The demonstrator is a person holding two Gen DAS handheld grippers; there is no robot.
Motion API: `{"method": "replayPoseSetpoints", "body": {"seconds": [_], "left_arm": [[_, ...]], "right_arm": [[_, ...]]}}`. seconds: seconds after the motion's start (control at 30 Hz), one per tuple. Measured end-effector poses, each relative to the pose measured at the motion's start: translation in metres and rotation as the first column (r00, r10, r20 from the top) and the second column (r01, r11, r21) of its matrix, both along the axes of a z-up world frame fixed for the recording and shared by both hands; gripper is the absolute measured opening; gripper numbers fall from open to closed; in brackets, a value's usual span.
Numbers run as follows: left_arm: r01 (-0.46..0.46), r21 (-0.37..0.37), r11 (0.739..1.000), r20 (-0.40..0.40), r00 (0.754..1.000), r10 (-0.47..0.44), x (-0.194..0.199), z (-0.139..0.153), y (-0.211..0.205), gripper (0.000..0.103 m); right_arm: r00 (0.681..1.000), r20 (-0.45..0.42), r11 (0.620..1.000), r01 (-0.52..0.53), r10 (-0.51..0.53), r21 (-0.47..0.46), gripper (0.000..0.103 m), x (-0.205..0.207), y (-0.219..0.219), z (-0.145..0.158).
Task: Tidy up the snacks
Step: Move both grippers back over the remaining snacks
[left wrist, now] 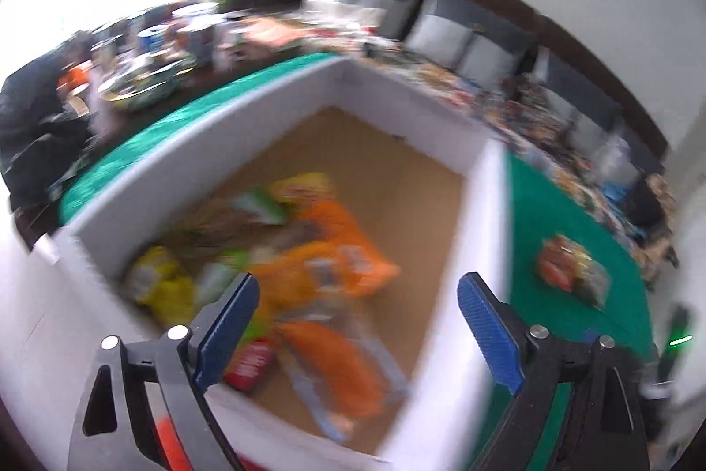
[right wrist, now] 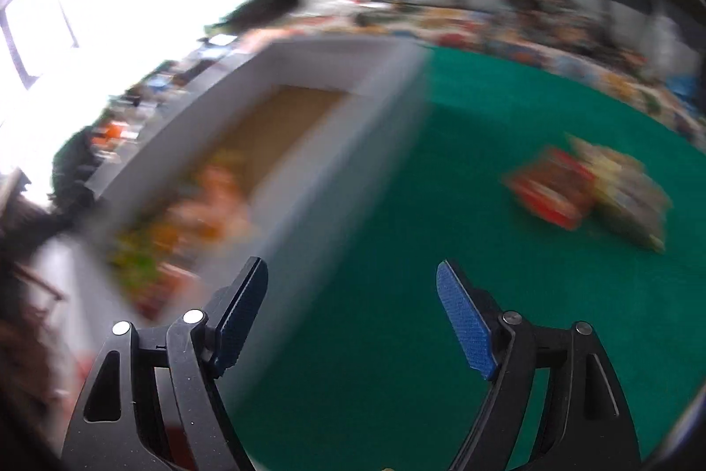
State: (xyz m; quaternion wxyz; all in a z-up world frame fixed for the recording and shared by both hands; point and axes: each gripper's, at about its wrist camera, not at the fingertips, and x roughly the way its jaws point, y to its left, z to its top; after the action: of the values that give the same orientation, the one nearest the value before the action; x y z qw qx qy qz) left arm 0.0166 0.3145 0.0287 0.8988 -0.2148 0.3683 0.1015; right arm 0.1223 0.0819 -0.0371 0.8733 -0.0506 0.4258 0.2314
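Surface: we see a green cloth [right wrist: 441, 206] spread over the table, with a white box [left wrist: 273, 104] standing on it; the box floor is brown card.
Room: past the box, on its far side, we make out a cluttered table edge, grey and white cushions [left wrist: 445, 29] along a white wall, and a bright window beyond the box's left corner. Both views are blurred.
Snacks in the box: we count two orange packets [left wrist: 339, 259], one yellow packet [left wrist: 159, 281] and one red packet [left wrist: 251, 365], plus green and white ones too smeared to count, all heaped in the box's near left part.
Snacks outside the box: one red-and-green bundle of packets [right wrist: 587, 188] lies on the cloth, well apart from the box on its right side; we cannot tell how many it holds.
Left gripper [left wrist: 357, 321]: above the box's near edge, fingers spread wide, holding and touching nothing.
Right gripper [right wrist: 353, 312]: above the cloth just beside the box's right wall, fingers spread wide, holding nothing.
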Motion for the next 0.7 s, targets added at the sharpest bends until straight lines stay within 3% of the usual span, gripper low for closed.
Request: {"method": "replayPoseSetpoints", "body": {"seconds": [0.13, 0.3, 0.37, 0.53, 0.7], "left_arm": [[0.176, -0.003, 0.984, 0.039, 0.984, -0.175, 0.014, 0.011, -0.082, 0.098], [0.371, -0.054, 0.927, -0.003, 0.929, -0.371, 0.037, -0.011, -0.182, 0.101], [0.436, -0.011, 0.900, -0.054, 0.898, -0.436, 0.051, -0.031, -0.224, 0.101], [0.497, 0.156, 0.853, -0.167, 0.865, -0.474, 0.088, -0.085, -0.283, 0.101], [0.471, 0.164, 0.867, -0.232, 0.873, -0.430, 0.119, -0.125, -0.293, 0.101]], "right_arm": [[0.985, 0.035, 0.972, 0.170, -0.167, -0.162, 0.082, -0.002, -0.103, -0.052], [0.930, 0.068, 0.911, 0.368, -0.362, -0.187, 0.082, -0.007, -0.218, -0.066], [0.901, 0.075, 0.879, 0.434, -0.428, -0.200, 0.082, -0.001, -0.253, -0.070], [0.839, 0.072, 0.819, 0.543, -0.540, -0.186, 0.082, 0.008, -0.307, -0.074], [0.811, 0.041, 0.804, 0.584, -0.583, -0.116, 0.082, 0.004, -0.337, -0.073]]}}
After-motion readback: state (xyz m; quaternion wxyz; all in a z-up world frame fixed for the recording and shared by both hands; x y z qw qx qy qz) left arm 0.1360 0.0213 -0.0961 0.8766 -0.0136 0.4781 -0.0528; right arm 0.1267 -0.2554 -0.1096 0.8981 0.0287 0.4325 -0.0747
